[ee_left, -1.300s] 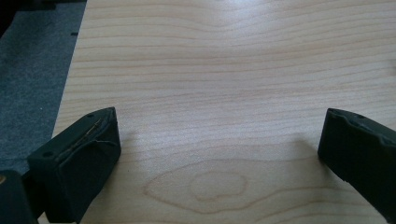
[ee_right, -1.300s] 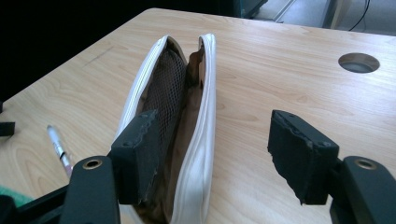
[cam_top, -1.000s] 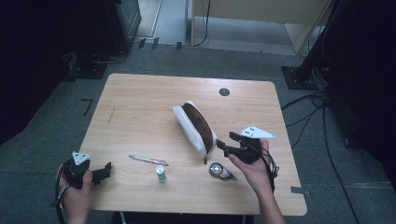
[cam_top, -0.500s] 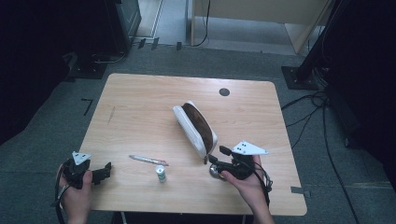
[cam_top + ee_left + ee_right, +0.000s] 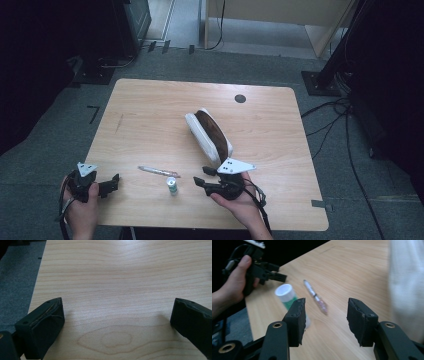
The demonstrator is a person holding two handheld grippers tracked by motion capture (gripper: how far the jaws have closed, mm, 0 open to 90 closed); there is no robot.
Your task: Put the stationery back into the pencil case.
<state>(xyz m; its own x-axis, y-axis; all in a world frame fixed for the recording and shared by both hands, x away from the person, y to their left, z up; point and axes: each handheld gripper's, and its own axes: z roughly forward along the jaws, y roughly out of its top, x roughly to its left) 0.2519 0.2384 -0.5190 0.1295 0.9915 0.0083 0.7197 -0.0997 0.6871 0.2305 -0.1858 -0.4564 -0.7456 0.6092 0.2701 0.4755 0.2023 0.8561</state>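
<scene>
A white pouch [image 5: 202, 135] with a brown inside lies open at the table's middle. A thin pen [image 5: 157, 172] and a small green bottle with a white cap [image 5: 172, 186] lie near the front edge. My right gripper [image 5: 200, 176] sits low just right of the bottle and points left at it. Its jaws have just been closing, and they stand open with nothing between them. The right gripper view has the bottle [image 5: 285, 296] behind the left jaw, the pen [image 5: 315, 296] beyond the gap, and the pouch [image 5: 407, 285] at right. My left gripper [image 5: 115, 183] rests open at the front left corner.
The wooden table [image 5: 150, 115] has a small black round mark [image 5: 240, 98] near its far edge. Grey carpet surrounds it, with dark stands and cables at the right. In the left gripper view bare wood [image 5: 115, 277] lies ahead, and the table's left edge is close.
My right gripper has moved left and down toward the front edge, and now covers a small round object that lay there. Its jaws are narrower. The left gripper has stayed put.
</scene>
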